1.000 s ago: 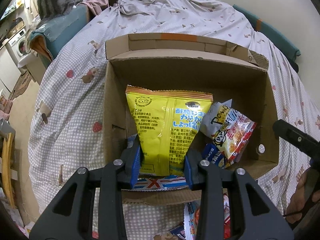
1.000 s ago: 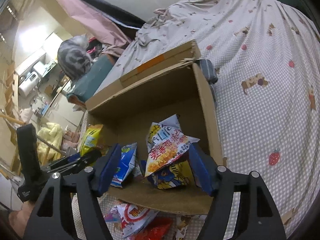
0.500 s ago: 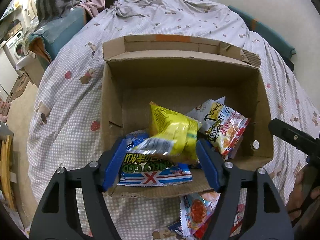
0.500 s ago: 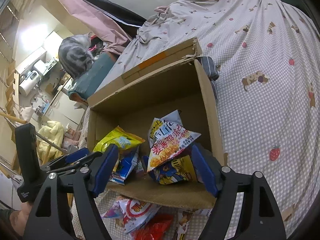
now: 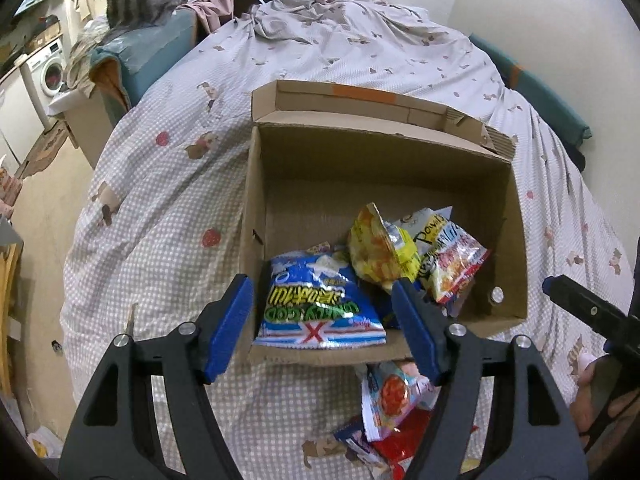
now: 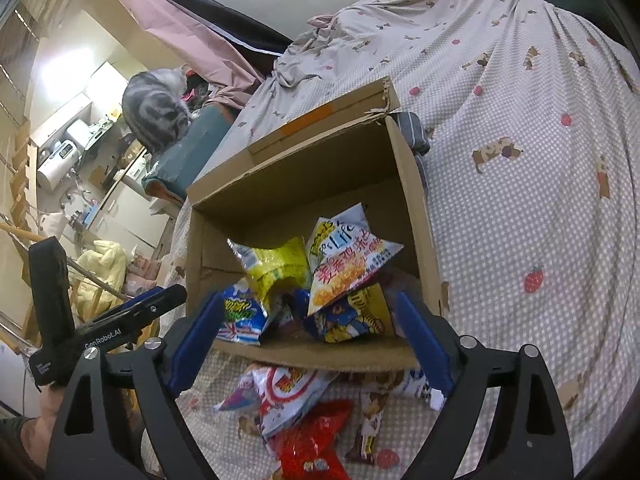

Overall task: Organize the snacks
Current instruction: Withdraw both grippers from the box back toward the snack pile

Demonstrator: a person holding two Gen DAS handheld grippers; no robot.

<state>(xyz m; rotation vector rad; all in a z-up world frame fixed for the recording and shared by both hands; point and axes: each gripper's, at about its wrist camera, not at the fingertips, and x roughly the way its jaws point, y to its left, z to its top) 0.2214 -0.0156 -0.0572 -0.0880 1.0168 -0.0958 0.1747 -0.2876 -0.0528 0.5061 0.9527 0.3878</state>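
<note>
An open cardboard box (image 5: 256, 184) stands on the bed, also in the right wrist view (image 6: 412, 200). Inside lie a yellow snack bag (image 5: 378, 250) (image 6: 280, 264), a blue bag (image 5: 316, 300) (image 6: 240, 314) and a red-and-white bag (image 5: 452, 264) (image 6: 352, 260). My left gripper (image 5: 324, 324) is open and empty, just in front of the box's near wall. My right gripper (image 6: 308, 344) is open and empty, at the box's near edge. More snack bags (image 6: 288, 396) lie on the bed in front of the box (image 5: 394, 400).
A checked bedspread (image 5: 160, 240) covers the bed. A grey striped cat (image 6: 156, 108) sits on a teal cushion at the back left. A washing machine (image 5: 50, 74) and floor are to the left. The wall is behind the bed.
My left gripper opened and let go of the yellow bag, which dropped into the box and tipped over. The left gripper drew back toward the box's near wall. The right gripper stayed open.
</note>
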